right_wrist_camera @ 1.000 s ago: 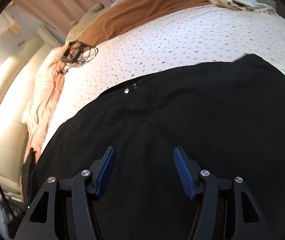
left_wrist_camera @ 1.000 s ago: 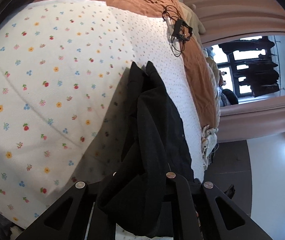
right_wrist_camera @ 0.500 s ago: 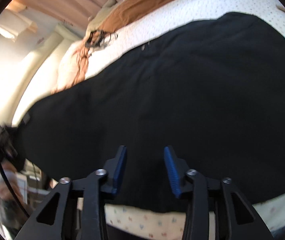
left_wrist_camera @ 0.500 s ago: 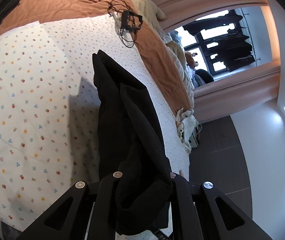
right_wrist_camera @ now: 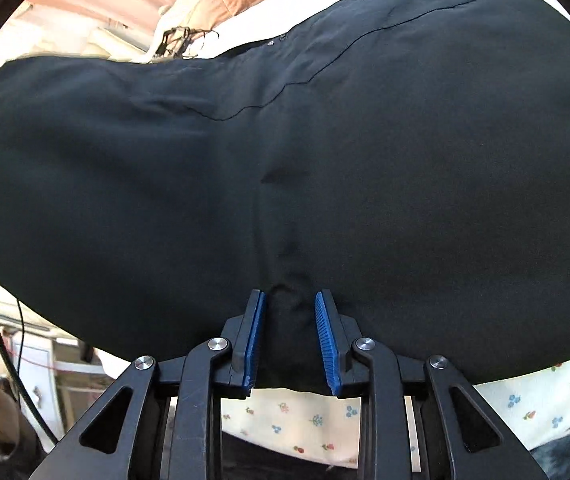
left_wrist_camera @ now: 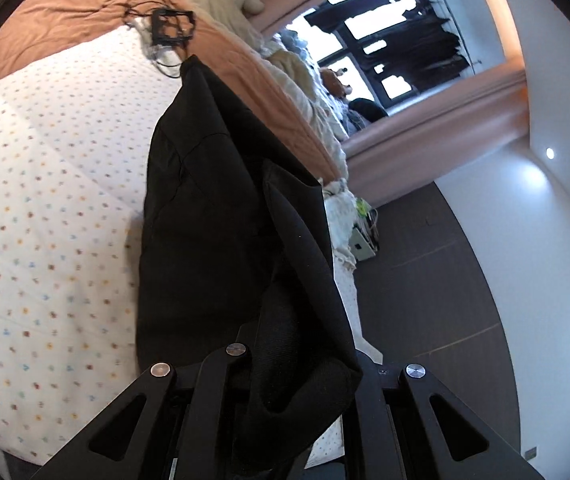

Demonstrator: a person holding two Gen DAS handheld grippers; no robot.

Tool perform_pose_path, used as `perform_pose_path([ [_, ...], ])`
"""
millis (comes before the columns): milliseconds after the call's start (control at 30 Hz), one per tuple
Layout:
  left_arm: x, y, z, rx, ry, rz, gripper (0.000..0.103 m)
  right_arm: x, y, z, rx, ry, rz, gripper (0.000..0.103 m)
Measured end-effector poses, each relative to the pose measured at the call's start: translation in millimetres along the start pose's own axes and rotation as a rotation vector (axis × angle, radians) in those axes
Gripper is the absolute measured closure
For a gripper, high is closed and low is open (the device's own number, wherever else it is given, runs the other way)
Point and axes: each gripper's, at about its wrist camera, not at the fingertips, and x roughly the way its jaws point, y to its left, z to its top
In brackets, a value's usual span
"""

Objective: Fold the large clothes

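Both tongs are clenched on the black garment (right_wrist_camera: 285, 168), left tongs (left_wrist_camera: 285, 360) and right tongs (right_wrist_camera: 289, 336); soft, floppy cloth, best pinched along its edges over the bed (left_wrist_camera: 45, 200).

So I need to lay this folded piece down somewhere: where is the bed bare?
Free: the floral sheet left of the black garment, below the brown blanket. Crowded: the black frame with cables by the blanket's edge, and piled laundry along the far side. The garment hides most of the right wrist view.
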Motion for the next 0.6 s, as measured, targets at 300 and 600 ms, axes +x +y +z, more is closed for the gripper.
perform_pose_path([
  [300, 47.4, -55.5, -15.3, 0.090, 0.052, 0.036, 0.093, -46.9, -40.7, -4.0, 0.095, -0.136, 0.143, 0.075],
  [600, 143.5, -77.2, -54.8, 0.129, 0.185, 0.105, 0.093, -99.5, -105.8, 2.1, 0.263, -0.282, 0.181, 0.075],
])
